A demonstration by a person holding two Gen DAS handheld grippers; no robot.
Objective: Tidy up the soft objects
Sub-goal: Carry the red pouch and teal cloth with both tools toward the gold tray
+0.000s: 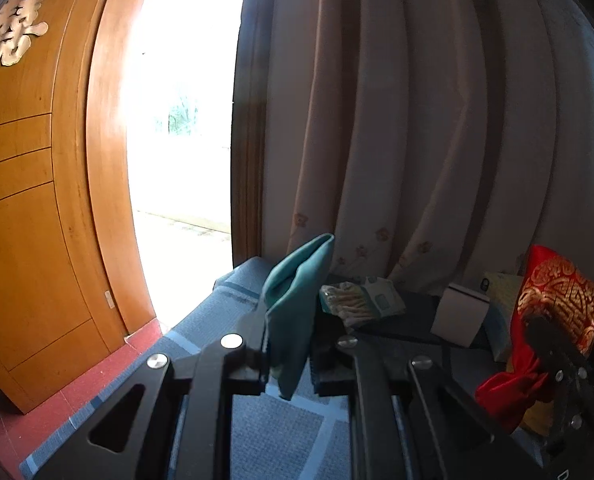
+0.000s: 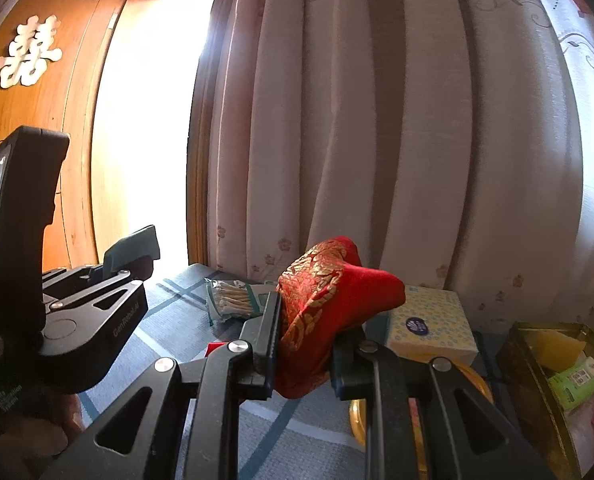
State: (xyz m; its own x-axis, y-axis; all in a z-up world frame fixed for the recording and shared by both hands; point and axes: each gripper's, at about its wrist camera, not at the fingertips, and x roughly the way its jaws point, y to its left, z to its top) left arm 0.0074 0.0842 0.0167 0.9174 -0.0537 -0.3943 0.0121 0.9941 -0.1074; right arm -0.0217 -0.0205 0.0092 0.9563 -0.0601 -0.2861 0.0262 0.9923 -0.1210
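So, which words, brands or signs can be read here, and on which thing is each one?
"囍": pale cut-out sign on the wooden door.
"GenRobot.AI": side of the left gripper.
Small print on the left gripper's handle, tissue box logo, cotton swab pack label: too blurred.

Left gripper (image 1: 287, 354) clamped, pointing slightly downward. Right gripper (image 2: 303, 354) clamped likewise, held just beside it, to its right.

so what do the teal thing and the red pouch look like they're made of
Teal cloth: seemingly a smooth, matte woven fabric; it folds softly and hangs limp from the left hand-held gripper.

Red pouch: probably satin or brocade, going by its glossy sheen and woven-looking gold pattern; it bulges where the right hand-held gripper pinches it.
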